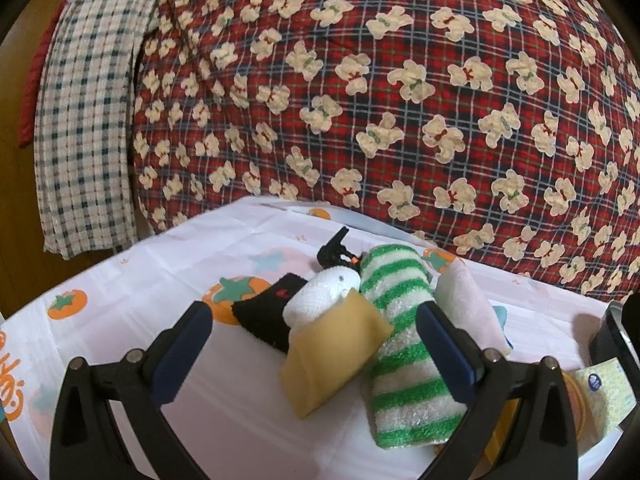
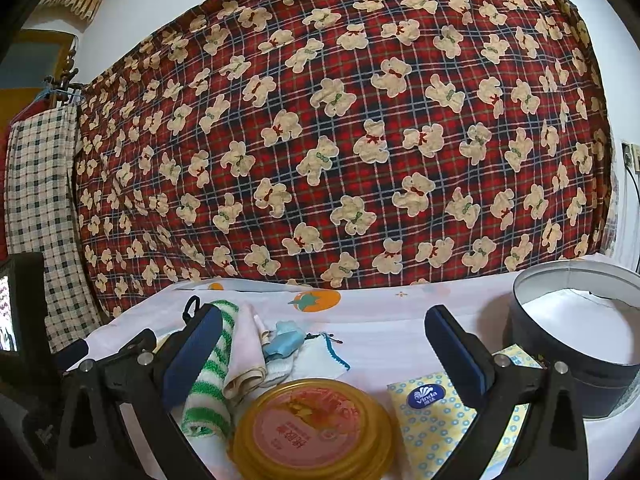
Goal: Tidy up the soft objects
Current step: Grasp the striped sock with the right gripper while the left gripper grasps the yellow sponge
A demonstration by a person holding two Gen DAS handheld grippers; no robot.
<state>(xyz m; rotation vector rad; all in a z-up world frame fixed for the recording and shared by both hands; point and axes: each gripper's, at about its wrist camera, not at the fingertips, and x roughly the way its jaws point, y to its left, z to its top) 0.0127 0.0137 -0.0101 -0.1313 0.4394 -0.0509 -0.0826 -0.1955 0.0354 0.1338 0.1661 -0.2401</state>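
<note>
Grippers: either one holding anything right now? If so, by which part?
Nothing held. Left gripper is open over the yellow sponge; right gripper is open above the round tin.

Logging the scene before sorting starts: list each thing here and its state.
Left gripper: open, empty.
Right gripper: open, empty.
Green-striped towel: rolled, lying flat.
Tan sponge: leaning on towel.
Round box: open, upright.
Yellow-lidded tin: closed.
Vinda tissue pack: lying flat.
</note>
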